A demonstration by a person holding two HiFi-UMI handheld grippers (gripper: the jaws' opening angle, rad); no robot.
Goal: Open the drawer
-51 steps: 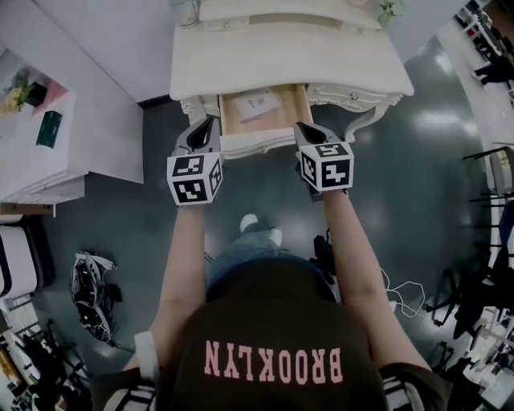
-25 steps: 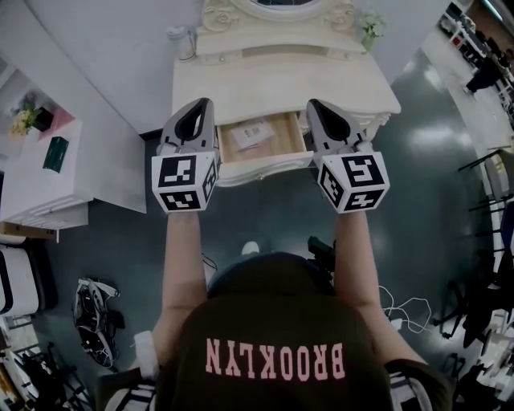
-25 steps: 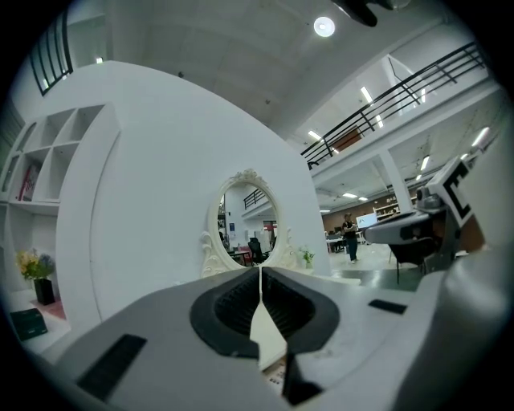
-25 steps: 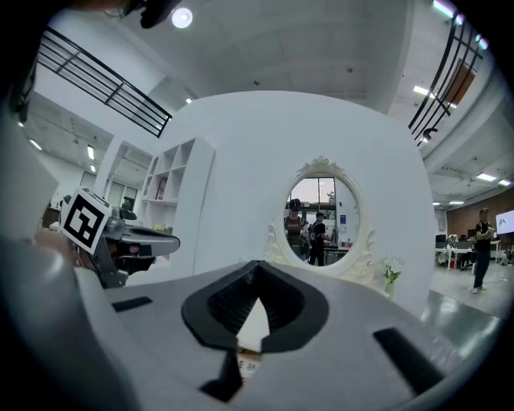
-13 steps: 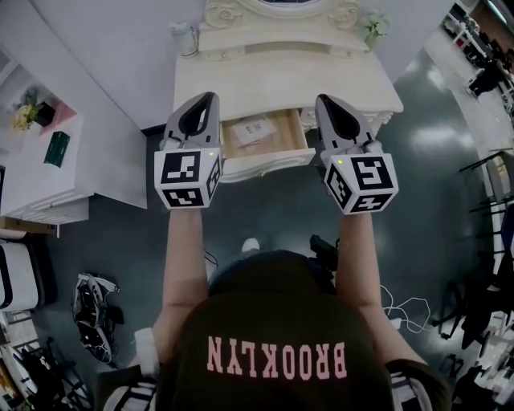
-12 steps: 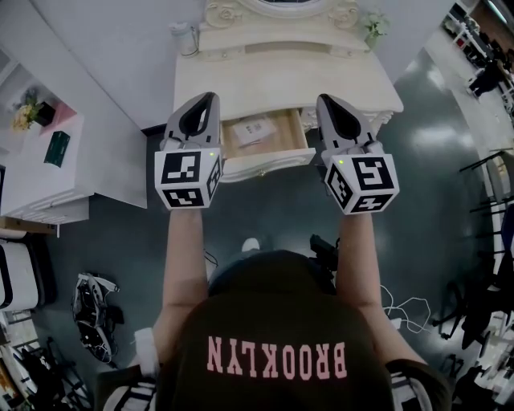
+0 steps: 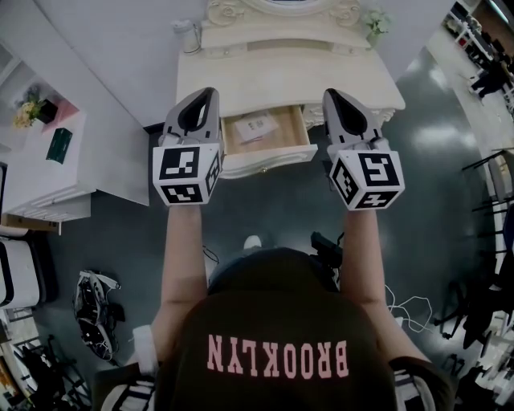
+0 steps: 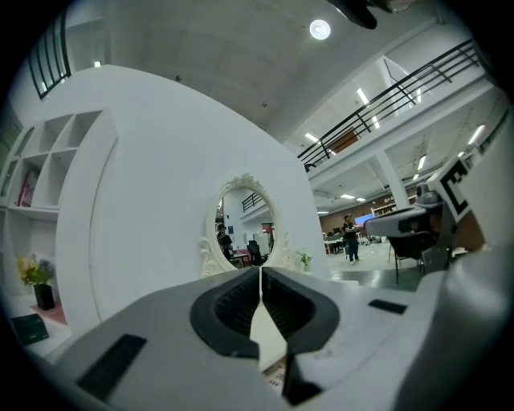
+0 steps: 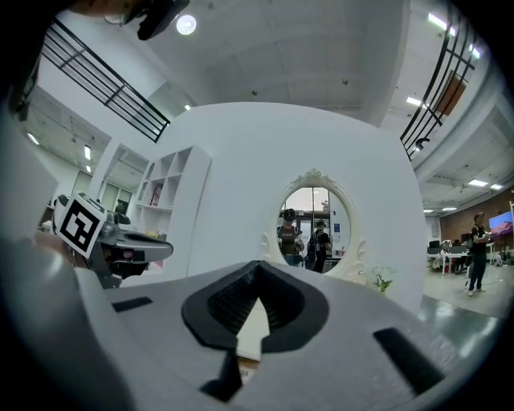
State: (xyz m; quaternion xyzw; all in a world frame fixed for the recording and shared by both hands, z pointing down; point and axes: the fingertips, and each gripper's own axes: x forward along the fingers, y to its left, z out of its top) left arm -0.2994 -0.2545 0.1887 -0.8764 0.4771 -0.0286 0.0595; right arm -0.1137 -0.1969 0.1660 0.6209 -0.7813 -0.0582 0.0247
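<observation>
Dark floor (image 7: 277,205) surrounds a cream dressing table (image 7: 281,76) against the wall (image 7: 112,40). We note its drawer (image 7: 277,140) pulled out at the middle of the front edge, papers (image 7: 255,126) inside. Left gripper (image 7: 206,92) and right gripper (image 7: 332,94) flank it, jaws together, holding nothing.

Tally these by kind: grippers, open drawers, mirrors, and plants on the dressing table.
grippers: 2, the left gripper and the right gripper
open drawer: 1
mirror: 1
plant: 1
total: 5
</observation>
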